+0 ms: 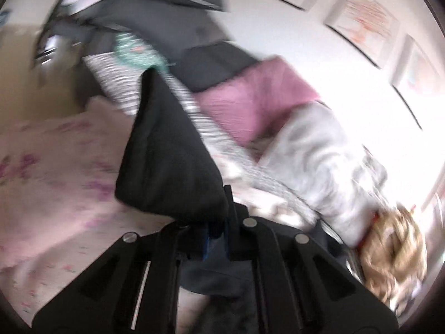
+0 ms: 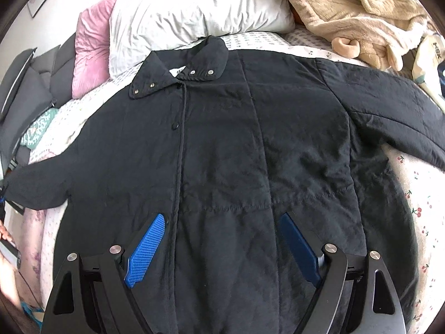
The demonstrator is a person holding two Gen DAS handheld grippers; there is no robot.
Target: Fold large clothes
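Clamping a sleeve end of the black jacket, the left gripper is closed. The right gripper hangs wide apart over the jacket's hem. The jacket lies flat on the bed, collar far, sleeves left and right.

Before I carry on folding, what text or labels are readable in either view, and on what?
"HBK": printed vertically on the cream bag at the right edge of the bed, right wrist view.
White tag inside the black jacket collar: dark print, too small to read.
Framed pictures on the wall, left wrist view: blurred, nothing legible.
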